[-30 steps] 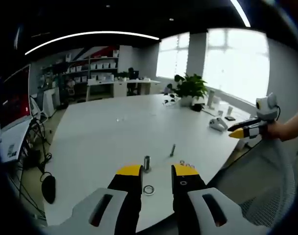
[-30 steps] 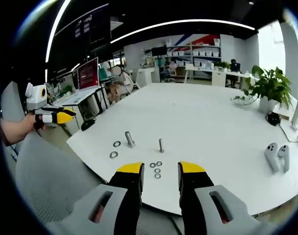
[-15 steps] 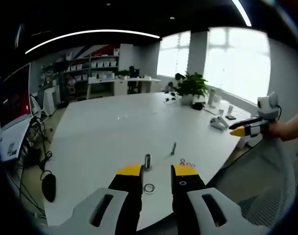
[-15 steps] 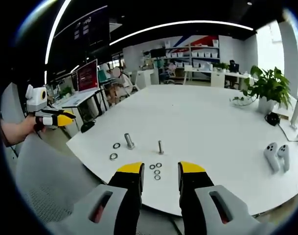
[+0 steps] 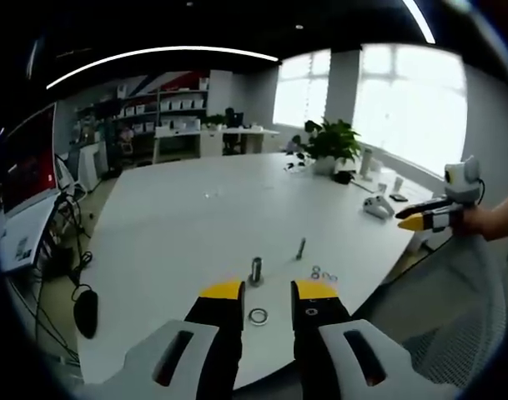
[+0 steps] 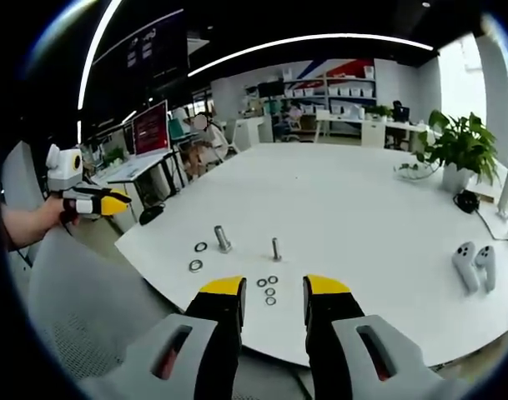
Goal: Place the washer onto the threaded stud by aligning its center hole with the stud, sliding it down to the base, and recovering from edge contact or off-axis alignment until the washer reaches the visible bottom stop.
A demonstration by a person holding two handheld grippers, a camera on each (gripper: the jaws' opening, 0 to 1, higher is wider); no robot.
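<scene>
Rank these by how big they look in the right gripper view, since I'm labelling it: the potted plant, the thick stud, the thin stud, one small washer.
1. Potted plant, though farthest away.
2. Thick stud.
3. Thin stud, similar height but slimmer.
4. Small washer.

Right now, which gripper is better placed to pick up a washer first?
Probably the left gripper: a large washer lies between its open jaws. The right gripper hovers near the small washers.

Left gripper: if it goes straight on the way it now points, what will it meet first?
Probably the flat metal washer lying on the white table between the left gripper jaws; the thick upright stud stands beyond it. Depth is unclear.
</scene>
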